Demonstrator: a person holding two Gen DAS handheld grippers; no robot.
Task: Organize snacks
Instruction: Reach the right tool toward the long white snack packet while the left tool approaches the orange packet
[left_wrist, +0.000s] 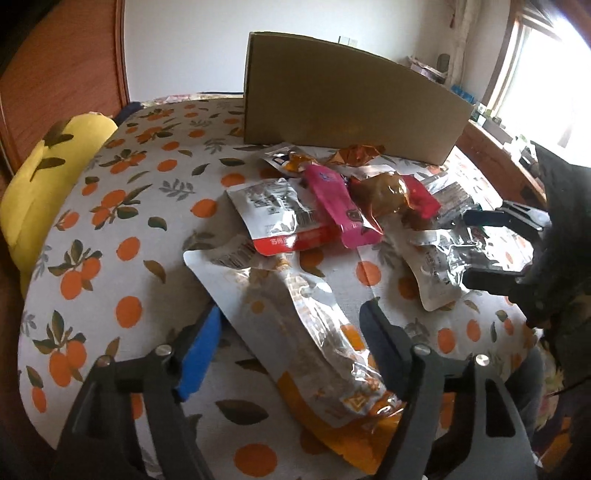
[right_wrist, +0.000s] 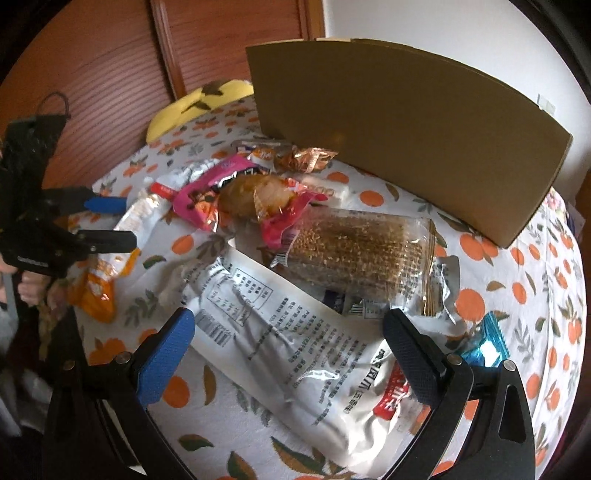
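On the orange-print desk (left_wrist: 110, 229) before the cardboard box (left_wrist: 343, 107), crinkled snack packets lie heaped: a silver-and-orange pouch (left_wrist: 295, 314), a pink packet (left_wrist: 340, 206). Under my right gripper (right_wrist: 288, 354) lies a white printed bag (right_wrist: 288, 339), a sesame-bar pack (right_wrist: 354, 247) overlapping its far end. Both hands tilt downward; my left gripper (left_wrist: 291, 332) and my right straddle their packets, jaws apart, pressing nothing.

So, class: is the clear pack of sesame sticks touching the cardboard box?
Apart. The right wrist view shows a strip of bare tablecloth between the sesame pack and the foot of the box.
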